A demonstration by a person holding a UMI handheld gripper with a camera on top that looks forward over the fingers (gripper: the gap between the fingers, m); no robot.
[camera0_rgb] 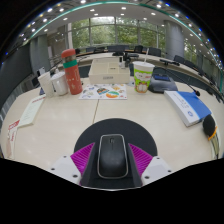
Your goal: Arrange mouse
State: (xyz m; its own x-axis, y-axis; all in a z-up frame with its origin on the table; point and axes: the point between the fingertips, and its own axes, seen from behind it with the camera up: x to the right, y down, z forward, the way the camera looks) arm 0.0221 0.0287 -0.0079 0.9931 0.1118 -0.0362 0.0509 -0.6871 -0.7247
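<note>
the mouse (112, 153) sits between the tongs (112, 158), its long axis running straight ahead along the fingers, on a round dark pad (112, 132). whether the tongs press it i cannot tell. beyond the mouse, the surface (60, 125) holds a cup (143, 76).

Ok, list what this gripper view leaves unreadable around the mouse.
- Mouse front end: cut off by the lower border, between the gripper pads.
- Pad contact with the mouse: too small to tell, so grip is uncertain.
- Cup print: too small to read.
- Papers: text too small.
</note>
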